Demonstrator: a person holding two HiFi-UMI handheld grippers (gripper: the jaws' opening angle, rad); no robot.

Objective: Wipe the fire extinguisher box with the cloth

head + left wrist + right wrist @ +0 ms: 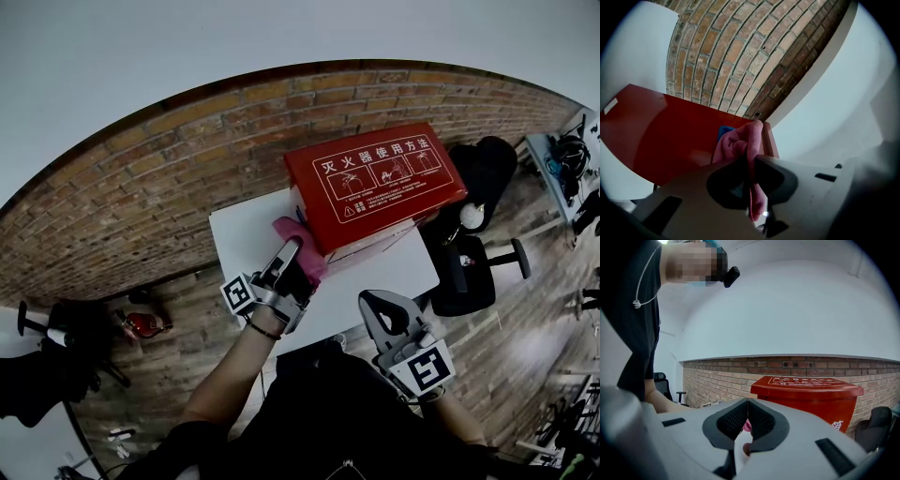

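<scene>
A red fire extinguisher box (375, 180) with white print on its lid stands on a white table (246, 228); it also shows in the right gripper view (811, 394) and in the left gripper view (661, 140). My left gripper (292, 246) is shut on a pink cloth (302, 246), which bunches up against the box's left side (740, 145). My right gripper (379, 305) hangs over the table's near edge, shut and empty (747, 405), apart from the box.
A brick-patterned floor surrounds the table. A black office chair (473, 258) stands to the right of the box. Dark gear (66, 352) and a red object (142, 324) lie on the floor at left. A white wall rises beyond.
</scene>
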